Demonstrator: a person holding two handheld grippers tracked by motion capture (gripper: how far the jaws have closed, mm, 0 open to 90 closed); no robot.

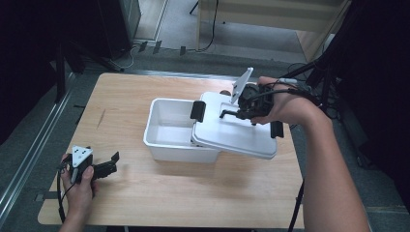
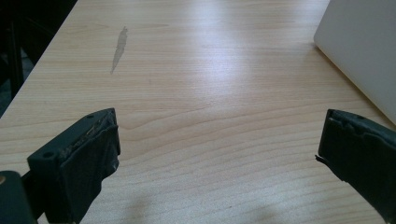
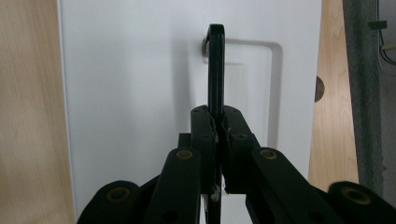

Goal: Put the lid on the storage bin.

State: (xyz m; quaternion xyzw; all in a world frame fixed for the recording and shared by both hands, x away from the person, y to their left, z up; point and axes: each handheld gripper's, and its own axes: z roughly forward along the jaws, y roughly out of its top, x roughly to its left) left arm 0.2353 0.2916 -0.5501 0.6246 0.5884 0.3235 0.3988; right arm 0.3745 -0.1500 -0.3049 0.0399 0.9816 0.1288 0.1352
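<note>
A white plastic bin stands on the wooden table, its left half uncovered. Its white lid lies tilted across the bin's right part and overhangs toward the right. My right gripper is shut on the lid's black handle, which stands upright between the closed jaws in the right gripper view. A black latch sits on the lid's left end and another on its right end. My left gripper rests open near the table's front left; in the left gripper view its fingers stand wide apart over bare wood.
The wooden table has free room at the front and left. A dark streak marks the wood at the left. The bin's white wall shows at the right of the left gripper view. Grey floor, cables and a stand lie beyond the table.
</note>
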